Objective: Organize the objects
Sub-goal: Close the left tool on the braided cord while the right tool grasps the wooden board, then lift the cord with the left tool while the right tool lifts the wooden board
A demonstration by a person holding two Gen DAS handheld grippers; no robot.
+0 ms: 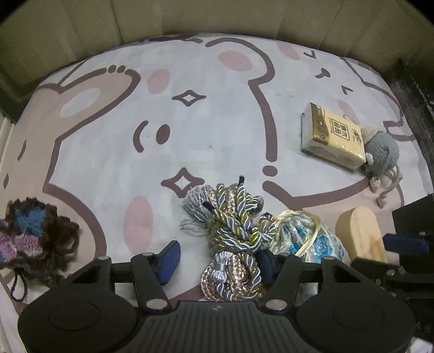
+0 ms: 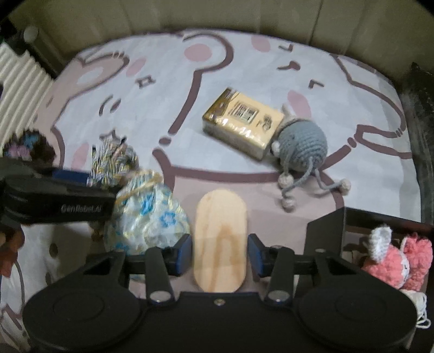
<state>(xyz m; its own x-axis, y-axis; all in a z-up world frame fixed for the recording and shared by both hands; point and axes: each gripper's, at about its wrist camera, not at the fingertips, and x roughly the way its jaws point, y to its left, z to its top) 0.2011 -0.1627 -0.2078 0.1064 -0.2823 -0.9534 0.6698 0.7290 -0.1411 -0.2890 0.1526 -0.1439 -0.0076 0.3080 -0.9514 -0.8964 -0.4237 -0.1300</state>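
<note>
My left gripper (image 1: 217, 262) points down over a twisted rope bundle (image 1: 233, 239) of gold, grey and pink cord on the cartoon-print sheet (image 1: 108, 152). The bundle lies between the jaws: the right pad touches it and the left pad stands apart, so the gripper is open. My right gripper (image 2: 219, 252) is shut on a rounded wooden block (image 2: 220, 239), with a blue pad against each long side. A blue floral pouch (image 2: 147, 214) lies between the block and the rope bundle (image 2: 114, 160).
A yellow tissue pack (image 2: 244, 122) and a grey crochet toy (image 2: 301, 141) touch at mid-right. A brown crochet pouch (image 1: 32, 230) sits at the left. A black box (image 2: 325, 228) at the right holds pink crochet toys (image 2: 393, 263). Beige padding (image 1: 217, 16) borders the far side.
</note>
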